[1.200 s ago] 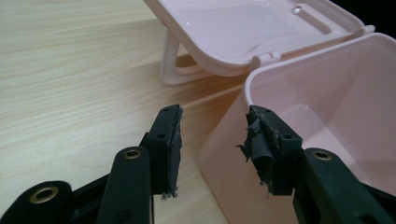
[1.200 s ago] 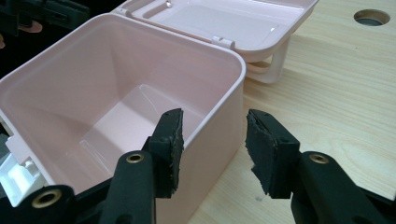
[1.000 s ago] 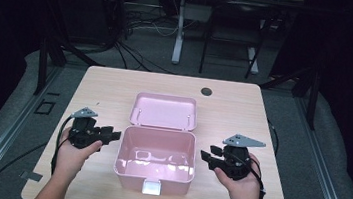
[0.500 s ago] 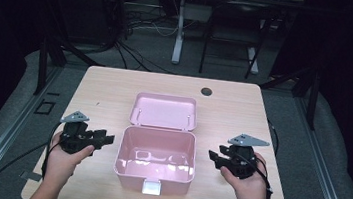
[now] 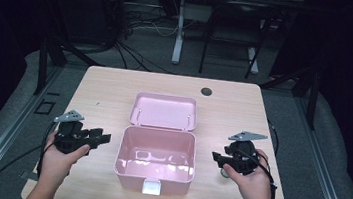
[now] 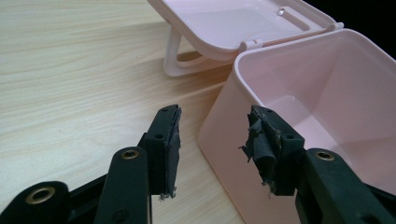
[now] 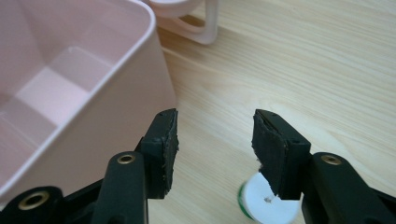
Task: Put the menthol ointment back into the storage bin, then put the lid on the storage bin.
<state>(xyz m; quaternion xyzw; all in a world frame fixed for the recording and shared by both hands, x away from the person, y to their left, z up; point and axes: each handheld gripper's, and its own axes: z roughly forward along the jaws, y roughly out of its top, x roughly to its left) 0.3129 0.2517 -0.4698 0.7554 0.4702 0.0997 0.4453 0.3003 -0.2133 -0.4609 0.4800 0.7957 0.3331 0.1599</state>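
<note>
Pink box (image 5: 155, 158) sits lower centre of high view on bench (image 5: 110, 92), lid (image 5: 164, 111) flipped back behind it. Both hands have pulled outward from box sides. Left tongs (image 5: 102, 138) spread, nothing between; right tongs (image 5: 216, 158) just been opening, empty, white-green roll (image 7: 269, 201) beneath. Box looks ready for loading.

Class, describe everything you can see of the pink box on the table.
The pink box looks like glossy plastic, with rounded corners. It stands open and upright near the front edge of the wooden table, between the two grippers, and neither touches it. Its hinged lid is folded back, inside facing up, propped on a loop handle. A pale latch hangs at the front wall. Nothing lies inside.
</note>
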